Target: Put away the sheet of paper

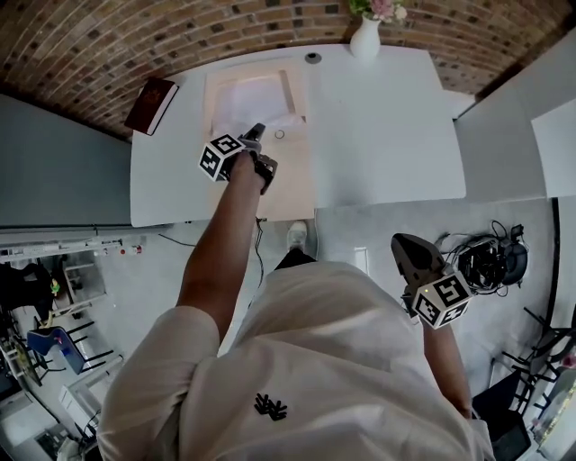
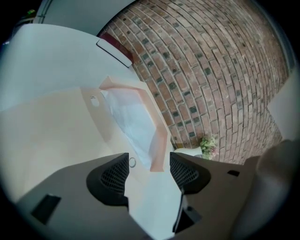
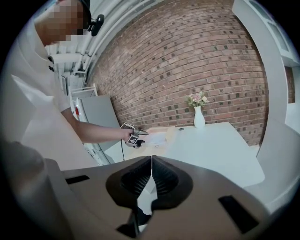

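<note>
The sheet of paper (image 1: 252, 97) is white and faintly creased. It lies flat inside a shallow, pale wooden tray (image 1: 212, 101) at the upper middle of the head view. In the left gripper view it covers most of the tray's floor, near the frame's centre.

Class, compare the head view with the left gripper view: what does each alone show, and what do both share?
Only the head view: the right gripper, held over the floor, and the person's arm. Only the left gripper view: the open, empty gap between the jaws of the left gripper. Both: the sheet of paper in the wooden tray, the red book, the flowers.
</note>
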The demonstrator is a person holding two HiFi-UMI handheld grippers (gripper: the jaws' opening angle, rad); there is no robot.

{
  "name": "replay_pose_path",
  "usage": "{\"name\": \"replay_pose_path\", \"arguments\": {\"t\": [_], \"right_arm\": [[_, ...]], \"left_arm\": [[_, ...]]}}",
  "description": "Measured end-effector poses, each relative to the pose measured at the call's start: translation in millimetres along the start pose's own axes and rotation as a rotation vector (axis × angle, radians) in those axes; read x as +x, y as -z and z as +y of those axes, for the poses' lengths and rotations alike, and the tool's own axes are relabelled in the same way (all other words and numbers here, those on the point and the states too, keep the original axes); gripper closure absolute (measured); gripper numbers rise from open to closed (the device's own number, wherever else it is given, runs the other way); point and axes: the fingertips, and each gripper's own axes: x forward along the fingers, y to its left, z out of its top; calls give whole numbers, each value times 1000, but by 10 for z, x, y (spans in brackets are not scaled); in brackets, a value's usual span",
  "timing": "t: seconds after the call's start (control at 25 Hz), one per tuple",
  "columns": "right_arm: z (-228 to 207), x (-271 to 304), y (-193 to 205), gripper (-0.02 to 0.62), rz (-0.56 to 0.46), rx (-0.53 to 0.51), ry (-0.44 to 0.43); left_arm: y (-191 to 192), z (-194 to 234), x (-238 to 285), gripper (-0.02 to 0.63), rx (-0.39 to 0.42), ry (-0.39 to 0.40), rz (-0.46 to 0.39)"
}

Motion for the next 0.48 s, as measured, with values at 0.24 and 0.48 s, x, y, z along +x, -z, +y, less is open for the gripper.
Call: {"name": "replay_pose_path", "arguments": {"t": [0.24, 0.48], "right_arm": [[72, -255, 92, 566, -19, -29, -44], [135, -529, 249, 566, -20, -32, -81]], "left_arm": [[305, 23, -433, 351, 37, 34, -4], [643, 19, -896, 476, 86, 67, -21]]}}
